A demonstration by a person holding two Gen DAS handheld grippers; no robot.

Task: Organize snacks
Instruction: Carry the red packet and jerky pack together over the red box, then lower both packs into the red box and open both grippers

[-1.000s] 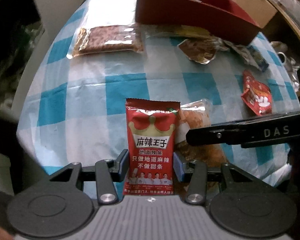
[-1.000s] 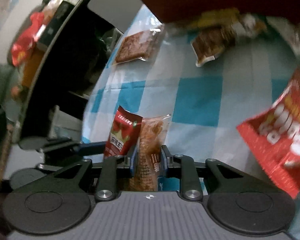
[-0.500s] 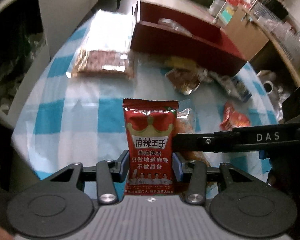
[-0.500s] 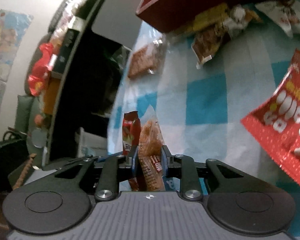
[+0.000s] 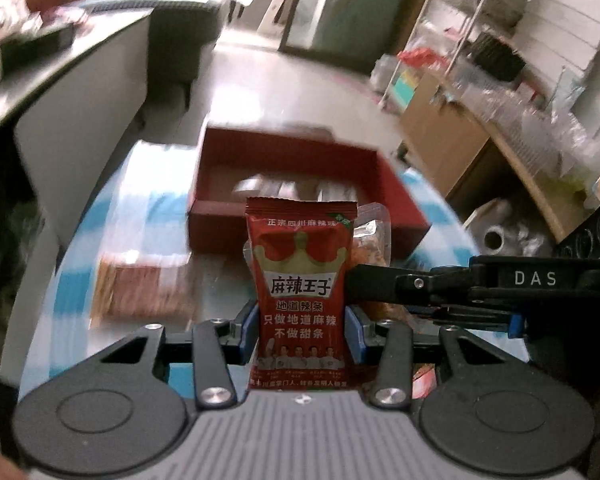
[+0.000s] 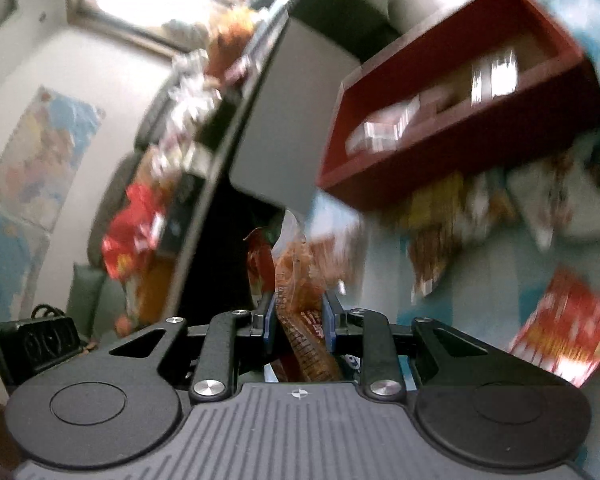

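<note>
Carrying is the step in hand I'd say: the left gripper [image 5: 302, 330] has its jaws pinching a red foil spicy-strip packet [image 5: 301, 296] upright, the right gripper [image 6: 299, 322] pinches a clear pouch of orange-brown snacks [image 6: 300, 300], and the dark red open box [image 5: 300, 188] sits ahead of both. Go slowly, lower each pack flat inside beside the pale packs already there, then let go. Checked blue-and-white cloth [image 5: 80, 280] covers the bench, with loose packets [image 6: 568, 336] on it right of the right jaws, in a cluttered room with shelves.

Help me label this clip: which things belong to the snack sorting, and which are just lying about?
Job:
left gripper with red packet
right gripper with orange packet
red box
loose snacks on checked cloth

Lying about:
cardboard box
wall map
</note>
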